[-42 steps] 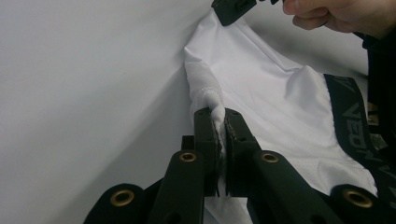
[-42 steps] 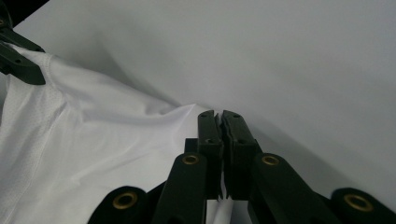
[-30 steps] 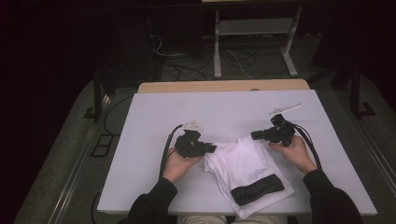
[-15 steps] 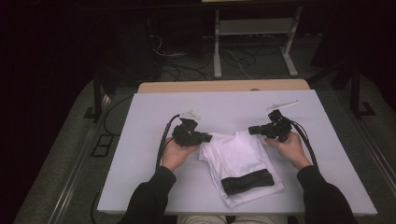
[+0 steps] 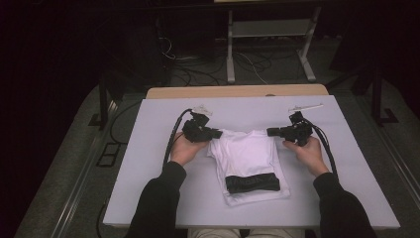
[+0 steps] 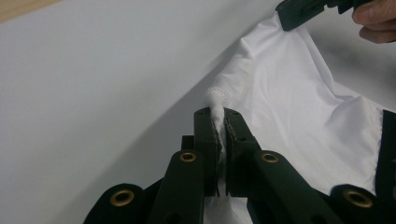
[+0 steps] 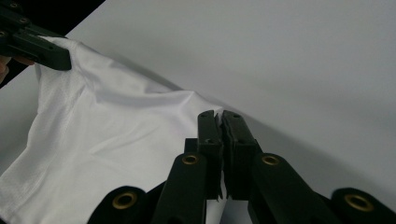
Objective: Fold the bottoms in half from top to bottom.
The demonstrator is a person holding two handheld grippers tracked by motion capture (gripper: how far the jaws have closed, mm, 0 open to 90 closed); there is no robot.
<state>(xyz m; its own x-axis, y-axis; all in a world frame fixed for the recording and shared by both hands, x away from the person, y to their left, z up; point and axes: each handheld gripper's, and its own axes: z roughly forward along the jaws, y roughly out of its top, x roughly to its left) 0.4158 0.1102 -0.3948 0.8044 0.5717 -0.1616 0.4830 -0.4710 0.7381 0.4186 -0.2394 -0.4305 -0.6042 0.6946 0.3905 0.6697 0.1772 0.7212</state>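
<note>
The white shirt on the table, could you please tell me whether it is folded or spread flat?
Partly folded: the white shirt has its lower part doubled up, a black band across it, while both grippers hold its top corners apart.

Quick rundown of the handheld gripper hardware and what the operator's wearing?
Both the left gripper and right gripper are black, with two flat-faced jaws on arms carrying brass-coloured pivot bushings. A thick black cable trails from each, and a pale plate sits on top. The person wears dark long sleeves.
</note>
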